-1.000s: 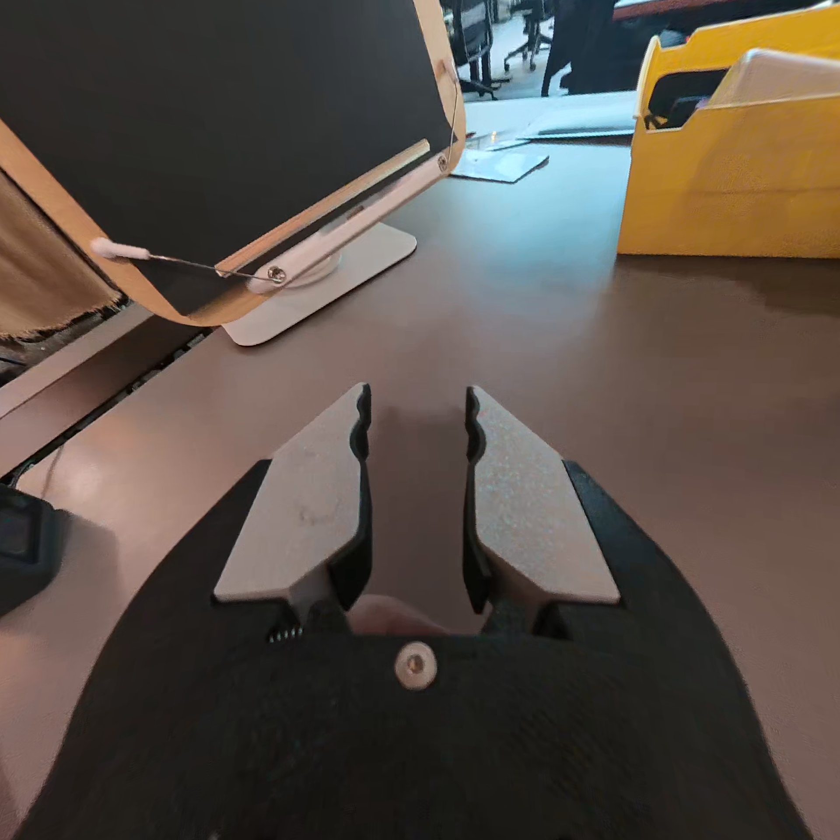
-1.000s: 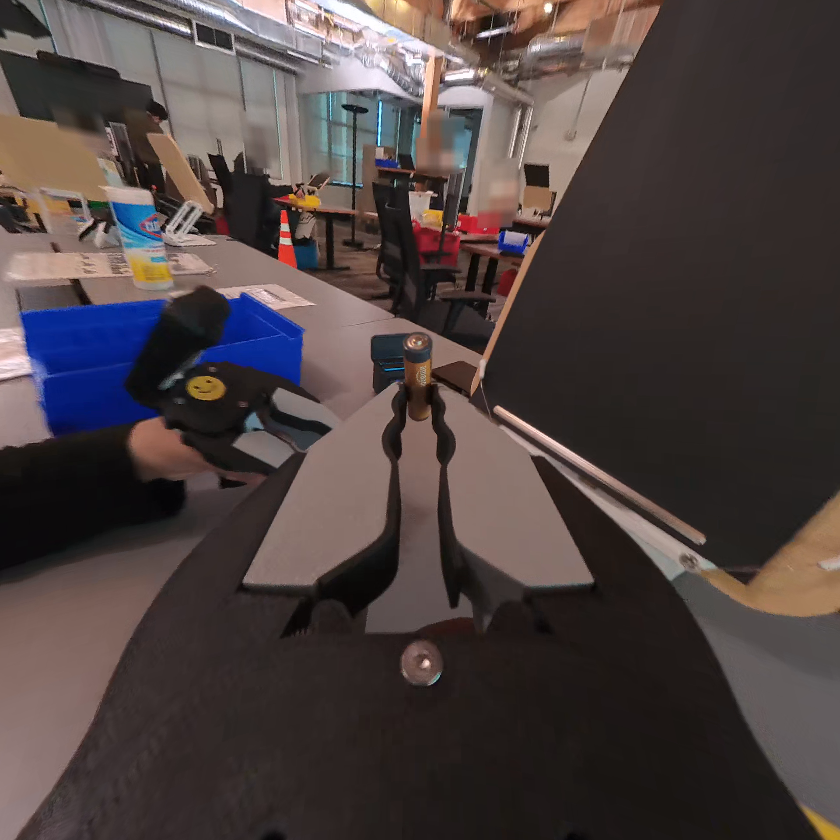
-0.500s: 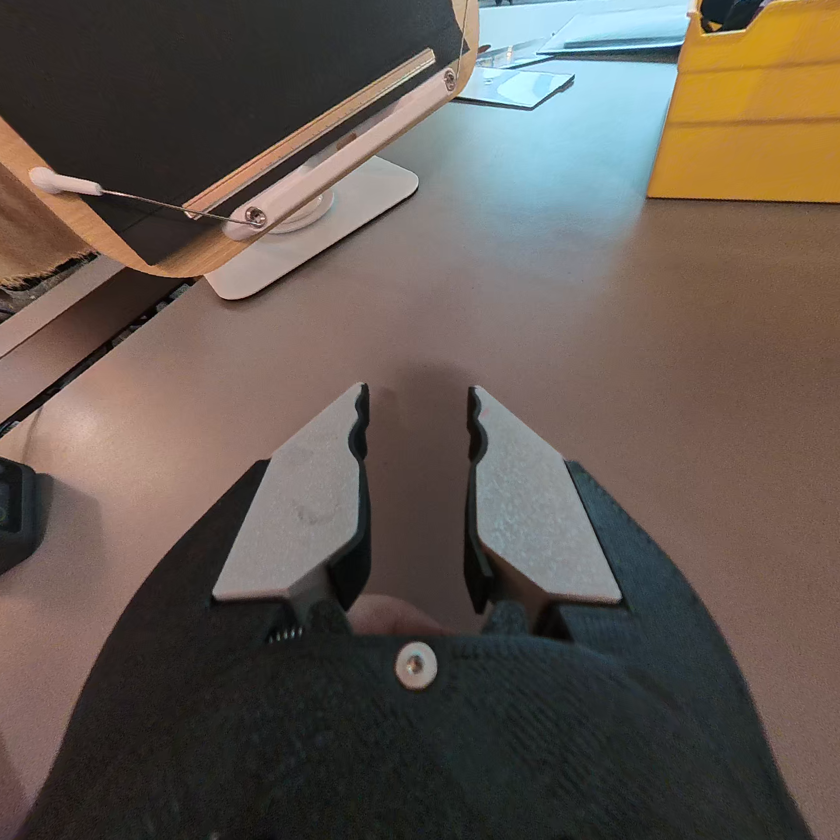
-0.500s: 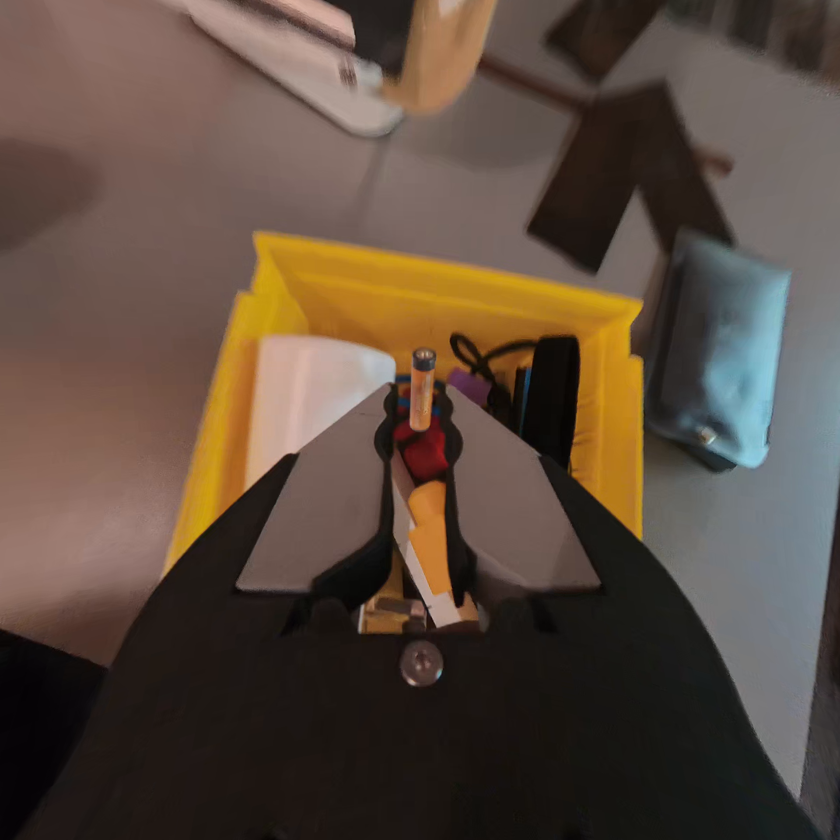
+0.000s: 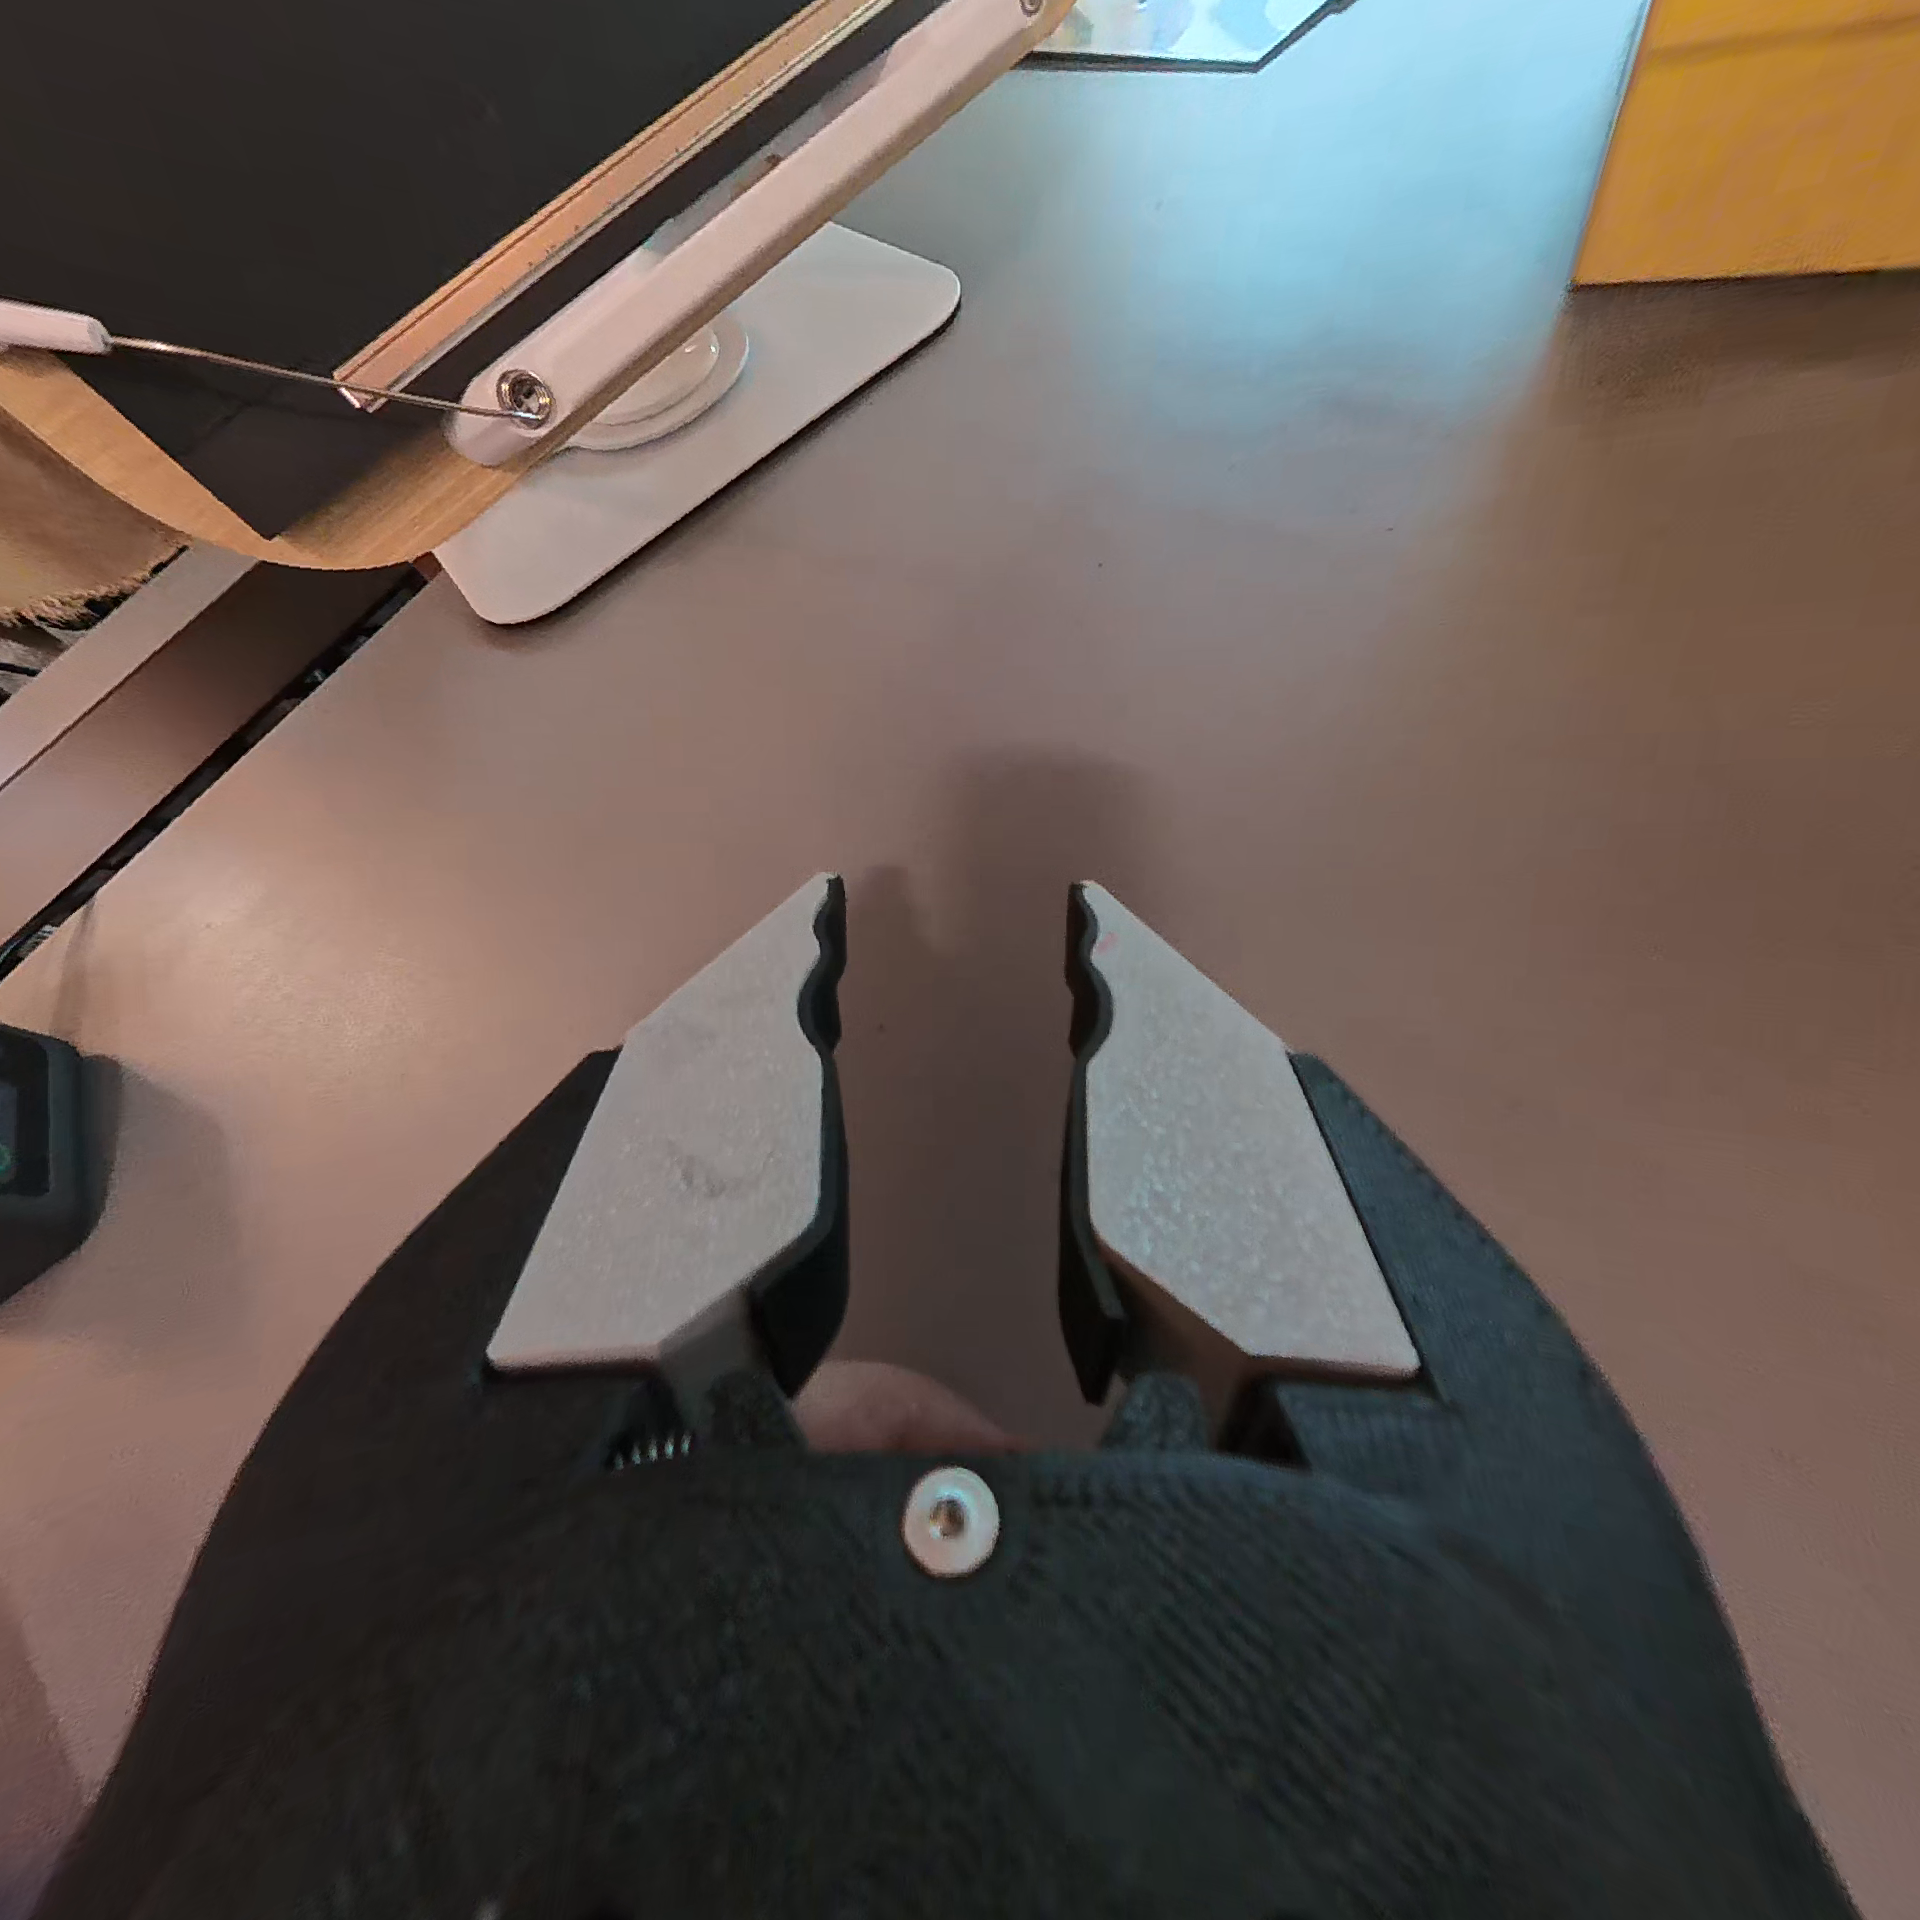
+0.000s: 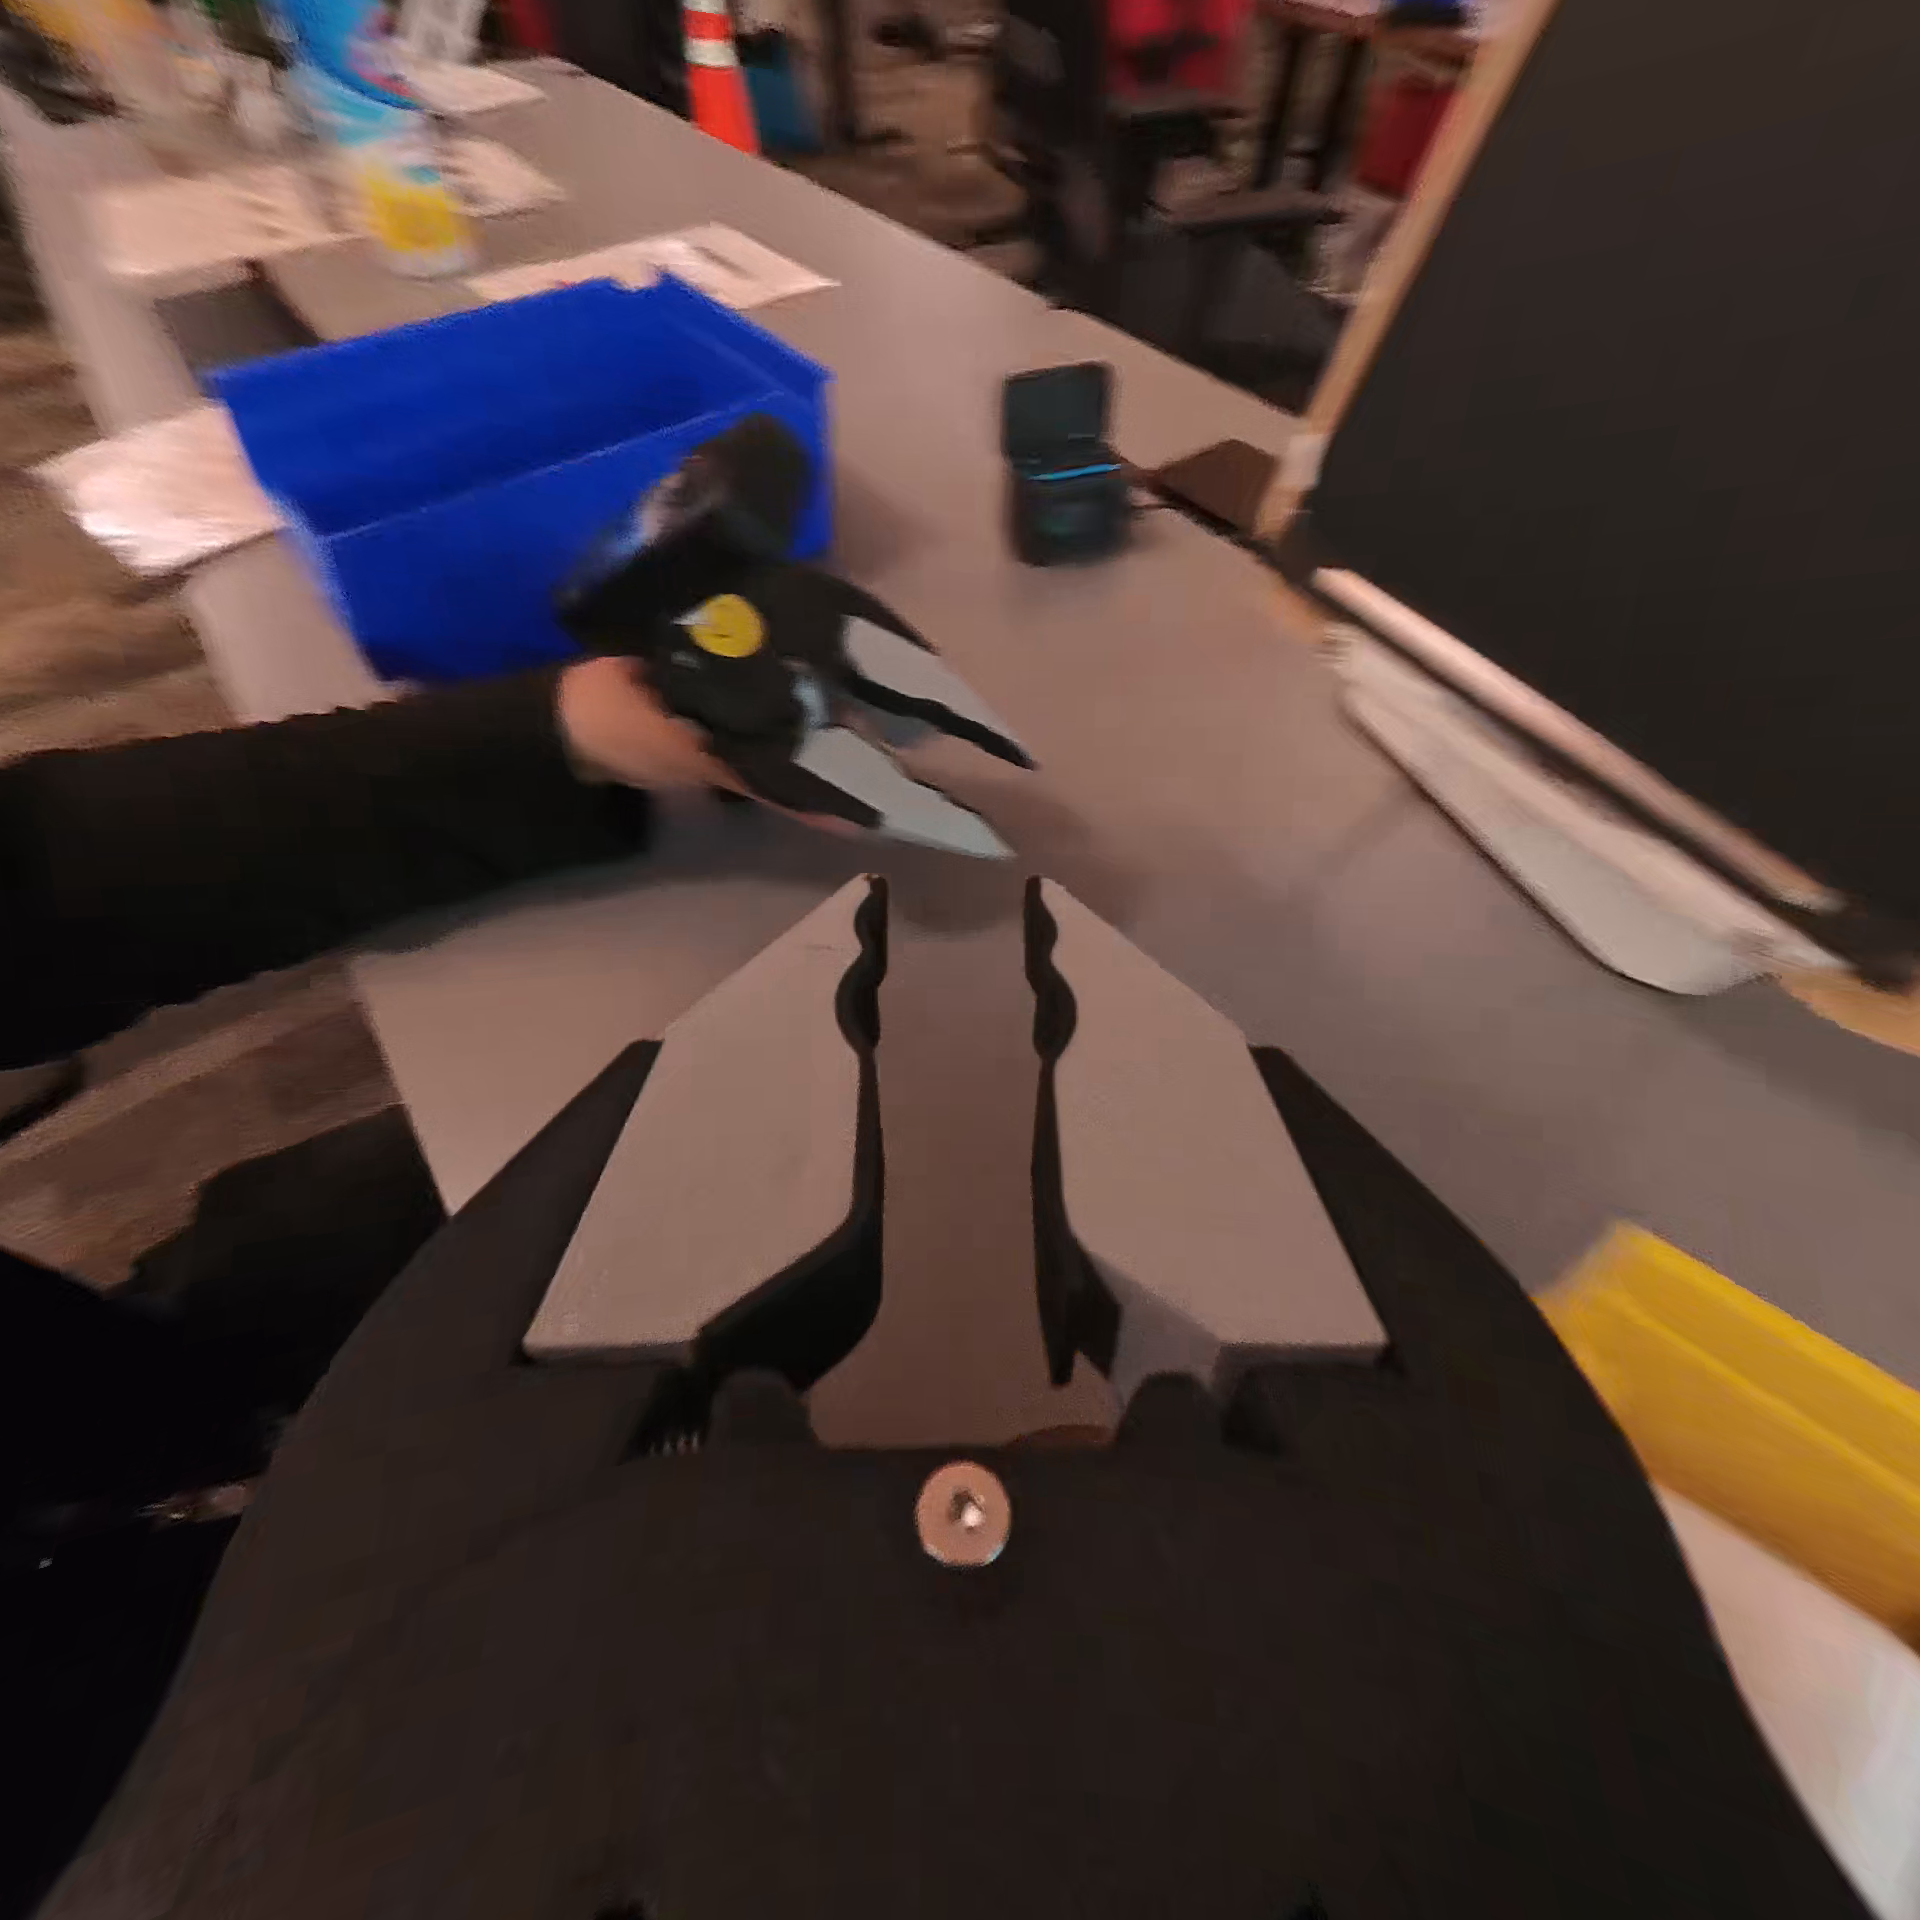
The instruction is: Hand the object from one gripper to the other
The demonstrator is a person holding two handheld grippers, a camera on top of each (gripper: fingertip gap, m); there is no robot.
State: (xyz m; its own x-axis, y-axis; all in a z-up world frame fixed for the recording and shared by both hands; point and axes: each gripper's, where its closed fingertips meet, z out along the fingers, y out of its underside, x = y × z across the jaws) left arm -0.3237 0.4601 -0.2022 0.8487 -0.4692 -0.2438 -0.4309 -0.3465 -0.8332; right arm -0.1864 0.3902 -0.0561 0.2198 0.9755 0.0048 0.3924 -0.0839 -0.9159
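Note:
No battery shows in either view. My right gripper (image 6: 953, 888) is open and empty, with a clear gap between its jaws, and hangs over the grey-brown table (image 6: 1195, 935). My left gripper (image 5: 954, 894) is open and empty, low over the table (image 5: 1351, 727). It also shows in the right wrist view (image 6: 1003, 810), blurred, held by a hand in a dark sleeve just beyond my right fingertips. The yellow bin (image 6: 1745, 1392) sits at the lower right of the right wrist view and in the far right corner of the left wrist view (image 5: 1766, 135).
A black board with a wood edge on a white stand (image 5: 707, 416) stands at the left, and on the right in the right wrist view (image 6: 1662, 416). A blue bin (image 6: 499, 457) and a small black device (image 6: 1070, 468) sit behind the left gripper. The grippers' ends are close to 20 cm from one another.
The right gripper held a battery above the yellow bin; now it is open and empty and has swung back over the table. The left gripper has tipped down a little and stays open.

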